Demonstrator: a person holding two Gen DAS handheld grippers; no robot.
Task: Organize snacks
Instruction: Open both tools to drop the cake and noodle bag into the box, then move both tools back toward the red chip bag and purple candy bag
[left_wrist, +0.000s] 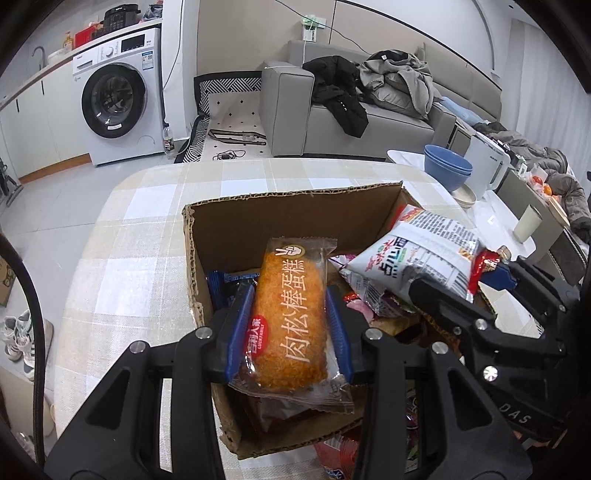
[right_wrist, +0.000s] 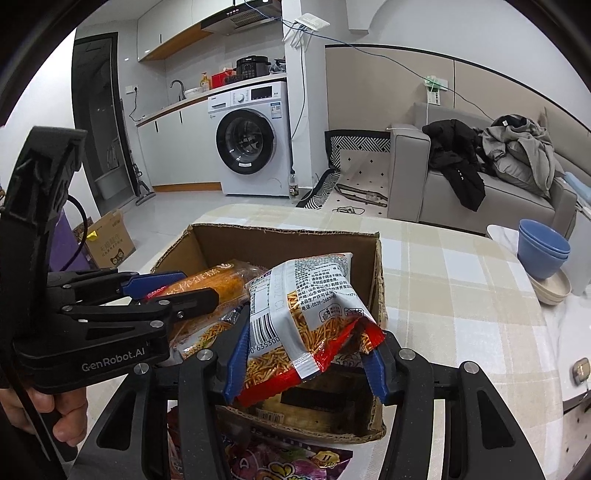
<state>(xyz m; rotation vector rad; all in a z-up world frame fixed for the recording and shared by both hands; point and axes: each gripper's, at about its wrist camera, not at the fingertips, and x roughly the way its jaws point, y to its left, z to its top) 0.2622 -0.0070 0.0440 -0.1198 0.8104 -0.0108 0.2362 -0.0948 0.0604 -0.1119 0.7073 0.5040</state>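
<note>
Two tongs hover over the cardboard box (left_wrist: 295, 218) on the desk (left_wrist: 147, 236): left tongs (left_wrist: 290, 321) clamp the orange cake packet (left_wrist: 291, 314), right tongs (right_wrist: 306, 354) clamp the noodle snack bag (right_wrist: 306, 310).

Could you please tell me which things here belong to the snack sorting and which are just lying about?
Job: open brown cardboard box; orange wrapped floss cake; silver-and-red noodle snack bag.
Lying about: stacked blue bowls; white washing machine; grey sofa.

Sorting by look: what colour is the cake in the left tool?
Orange cake in a clear wrapper, best in the left wrist view.
</note>
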